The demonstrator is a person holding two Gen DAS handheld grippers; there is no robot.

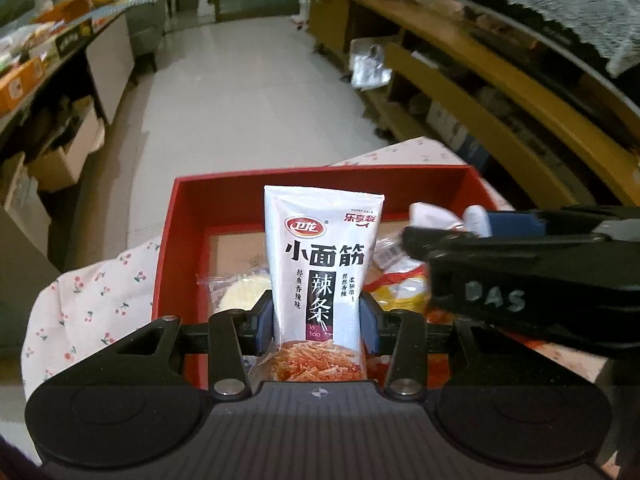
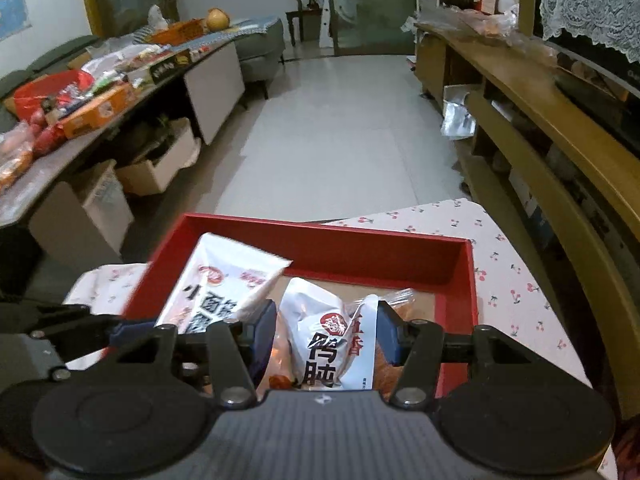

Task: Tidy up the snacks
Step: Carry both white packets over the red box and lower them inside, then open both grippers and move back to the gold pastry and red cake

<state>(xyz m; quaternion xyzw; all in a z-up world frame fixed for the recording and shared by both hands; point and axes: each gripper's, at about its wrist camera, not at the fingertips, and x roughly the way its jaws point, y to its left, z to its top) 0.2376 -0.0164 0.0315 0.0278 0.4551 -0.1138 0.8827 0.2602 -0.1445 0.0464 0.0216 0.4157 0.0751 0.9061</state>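
Observation:
My left gripper [image 1: 318, 320] is shut on a white spicy-strip snack bag [image 1: 322, 264], held upright over the red box [image 1: 192, 208]. The same bag shows in the right wrist view [image 2: 218, 284], leaning at the box's left. My right gripper [image 2: 326, 338] is shut on a white duck-snack pouch [image 2: 324, 340] above the red box [image 2: 460, 276]. The right gripper also shows in the left wrist view [image 1: 460, 224], just right of the bag. A clear-wrapped pale round snack [image 1: 240, 292] and yellow and red packets [image 1: 400, 284] lie in the box.
The box stands on a cherry-print cloth [image 2: 516, 280] over a small table. A cluttered counter [image 2: 100, 92] with cardboard boxes below runs along the left. A wooden shelf unit [image 2: 540, 120] runs along the right. Tiled floor [image 2: 340, 132] lies beyond.

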